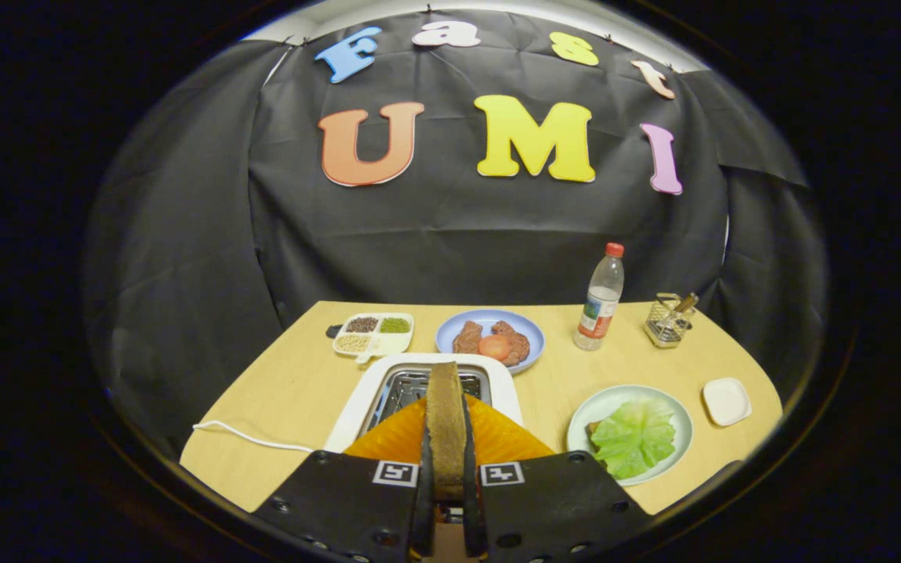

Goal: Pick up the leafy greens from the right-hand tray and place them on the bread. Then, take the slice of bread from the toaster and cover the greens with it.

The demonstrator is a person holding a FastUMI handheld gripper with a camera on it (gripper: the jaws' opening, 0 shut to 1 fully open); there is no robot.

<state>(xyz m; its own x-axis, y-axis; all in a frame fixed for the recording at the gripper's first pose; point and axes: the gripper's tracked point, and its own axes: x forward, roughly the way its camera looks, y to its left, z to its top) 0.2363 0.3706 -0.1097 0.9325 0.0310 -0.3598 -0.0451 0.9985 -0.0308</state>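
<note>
- Gripper view: the gripper (447,469) is closed on a slice of bread (446,418), held upright on edge with both fingers pressing its faces.
- The slice stands above the toaster (357,410); whether its lower end has cleared the slot is hidden by the fingers.
- To the right, just beyond the fingers, a pale green plate (681,418) carries the leafy greens (636,436), spread over a lower slice whose corner (593,428) shows at the leaf's left edge.
- Judgement: greens step complete; the bread-from-toaster step is in hand.
- Next move calls for carrying the slice right, turning it flat, and lowering it squarely over the greens.
- Elsewhere on the surface (286,391): a blue plate (450,328), a bottle (601,299).
</note>
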